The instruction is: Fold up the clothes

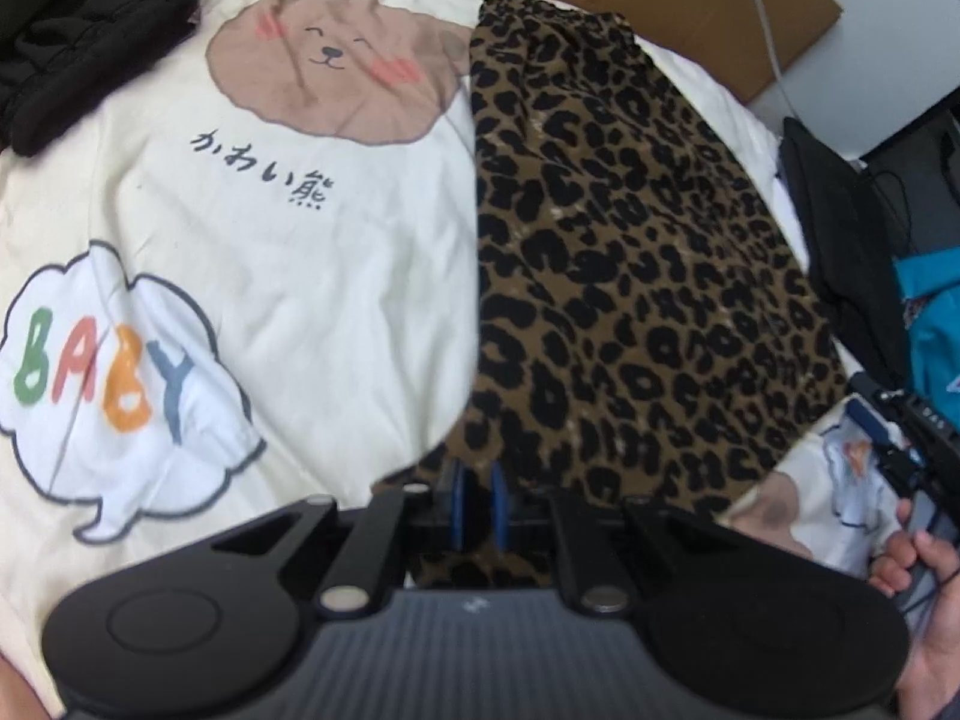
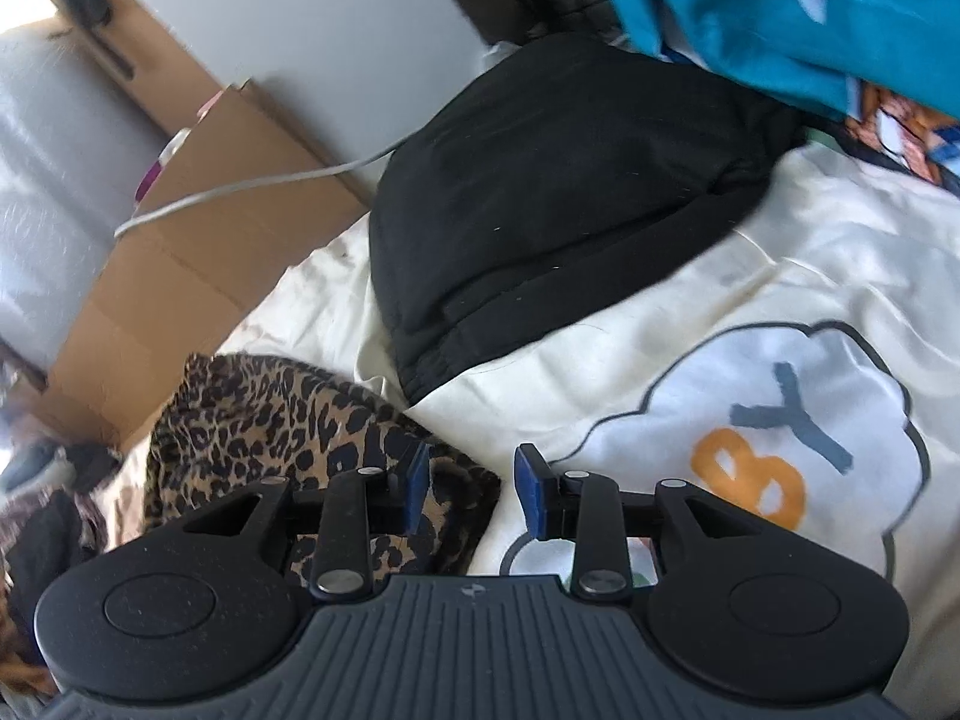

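Observation:
A leopard-print garment (image 1: 630, 252) lies stretched along the right side of the cream bedsheet (image 1: 288, 252), its far end near the bed's back edge. My left gripper (image 1: 478, 501) is shut on the near edge of this garment, the cloth pinched between the blue pads (image 1: 457, 498). In the right wrist view the same leopard-print garment (image 2: 264, 420) lies bunched at lower left. My right gripper (image 2: 474, 492) stands open just above the sheet beside it, nothing between its blue pads (image 2: 536, 498).
A black garment (image 2: 552, 192) lies folded on the sheet, a teal printed garment (image 2: 780, 12) beyond it. A dark pile (image 1: 78, 30) sits at the far left corner. A cardboard box (image 2: 198, 252) and a white cable (image 2: 252, 186) flank the bed. A hand (image 1: 924, 588) holds the other gripper at right.

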`<action>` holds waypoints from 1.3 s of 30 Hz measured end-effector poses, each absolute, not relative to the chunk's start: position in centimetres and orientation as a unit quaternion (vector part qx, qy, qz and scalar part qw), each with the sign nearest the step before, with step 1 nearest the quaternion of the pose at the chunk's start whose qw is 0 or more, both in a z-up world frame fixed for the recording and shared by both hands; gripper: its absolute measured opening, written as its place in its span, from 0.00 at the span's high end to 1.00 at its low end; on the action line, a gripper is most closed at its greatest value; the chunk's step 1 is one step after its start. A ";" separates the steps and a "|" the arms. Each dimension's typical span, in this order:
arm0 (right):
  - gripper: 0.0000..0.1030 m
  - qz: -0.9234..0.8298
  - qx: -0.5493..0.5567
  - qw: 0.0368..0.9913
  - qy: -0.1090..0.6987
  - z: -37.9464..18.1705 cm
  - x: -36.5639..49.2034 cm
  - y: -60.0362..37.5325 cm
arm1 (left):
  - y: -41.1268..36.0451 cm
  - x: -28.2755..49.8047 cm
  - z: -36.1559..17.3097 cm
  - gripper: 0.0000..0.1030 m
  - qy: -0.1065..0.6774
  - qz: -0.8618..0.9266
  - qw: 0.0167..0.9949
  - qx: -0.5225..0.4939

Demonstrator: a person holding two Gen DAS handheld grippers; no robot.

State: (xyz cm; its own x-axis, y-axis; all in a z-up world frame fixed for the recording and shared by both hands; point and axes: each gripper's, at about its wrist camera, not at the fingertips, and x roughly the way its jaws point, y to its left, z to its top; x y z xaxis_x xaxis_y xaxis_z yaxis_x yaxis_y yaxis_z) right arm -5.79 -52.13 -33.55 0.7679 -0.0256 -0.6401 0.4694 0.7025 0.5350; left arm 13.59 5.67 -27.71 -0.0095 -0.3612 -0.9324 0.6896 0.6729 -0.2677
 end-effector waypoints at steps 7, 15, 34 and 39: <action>0.62 -0.135 0.368 0.861 0.323 -35.0 -5.0 -52.1 | 6.6 14.2 -29.8 0.97 0.605 -0.362 0.694 0.144; 0.63 -0.128 0.417 0.841 0.320 -36.1 -4.7 -52.8 | 6.6 13.9 -30.1 0.97 0.610 -0.359 0.692 0.142; 0.74 -0.085 0.487 0.810 0.317 -37.5 -4.7 -53.5 | 8.6 13.7 -28.7 0.70 0.621 -0.352 0.694 0.098; 0.92 -0.074 0.504 0.798 0.321 -37.7 -4.1 -54.0 | 9.7 13.9 -28.5 0.68 0.634 -0.342 0.689 0.080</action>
State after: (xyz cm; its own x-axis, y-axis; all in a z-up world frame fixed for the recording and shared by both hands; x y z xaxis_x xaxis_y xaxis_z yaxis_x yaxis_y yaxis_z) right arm -4.08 -54.03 -37.68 0.7833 0.2059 -0.5866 0.4410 0.4810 0.7577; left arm 13.89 9.65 -28.51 -0.0379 -0.3698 -0.9283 0.5724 0.7534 -0.3235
